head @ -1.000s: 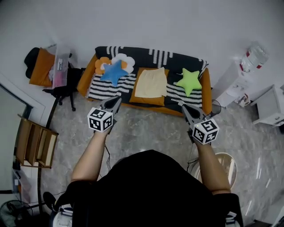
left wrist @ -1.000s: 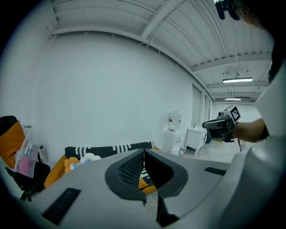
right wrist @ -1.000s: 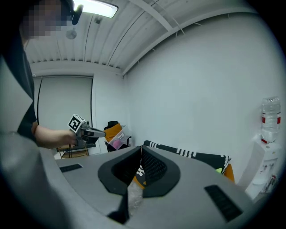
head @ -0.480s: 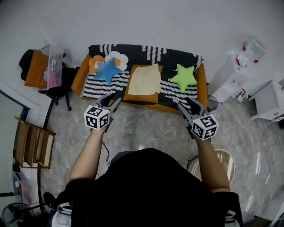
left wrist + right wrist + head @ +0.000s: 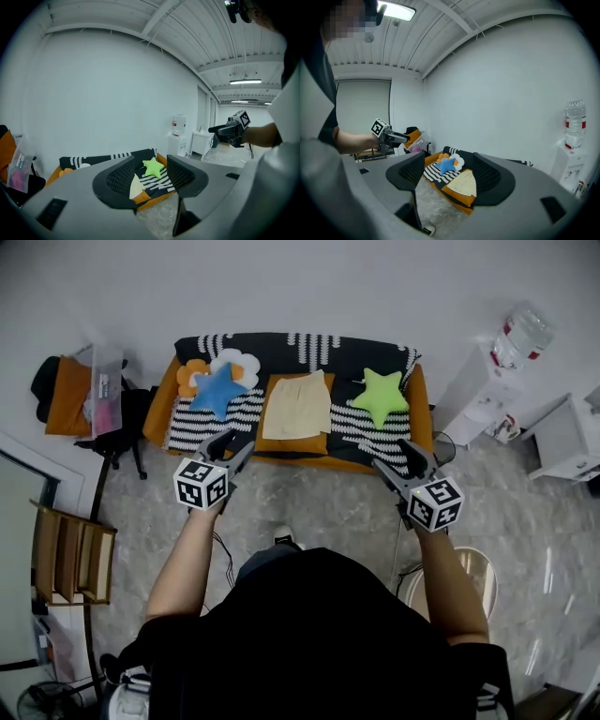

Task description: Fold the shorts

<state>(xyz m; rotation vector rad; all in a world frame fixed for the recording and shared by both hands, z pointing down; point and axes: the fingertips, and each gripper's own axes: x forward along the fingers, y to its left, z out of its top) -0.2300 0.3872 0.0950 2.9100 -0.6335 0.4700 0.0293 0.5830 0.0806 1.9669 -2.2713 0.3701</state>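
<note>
Pale yellow shorts (image 5: pixel 296 406) lie spread flat on an orange cushion in the middle of a sofa (image 5: pixel 384 442) with a black-and-white striped cover. My left gripper (image 5: pixel 232 446) hangs in the air before the sofa's left part, my right gripper (image 5: pixel 392 456) before its right part, both short of the shorts. Both have just been opening their jaws and stand open with nothing held between them. In the left gripper view the shorts (image 5: pixel 134 186) show far off between the jaws; in the right gripper view the shorts (image 5: pixel 462 184) lie likewise in the gap.
A blue star pillow (image 5: pixel 217 390) and a flower pillow lie left of the shorts, a green star pillow (image 5: pixel 379 396) right of them. A water dispenser (image 5: pixel 497 371) and white cabinet (image 5: pixel 567 442) stand at right, a chair with bags (image 5: pixel 103 409) and wooden shelf (image 5: pixel 70 554) at left.
Both grippers have gone from shut to open. Both hands have moved forward toward the sofa, and a shoe now shows on the floor.
</note>
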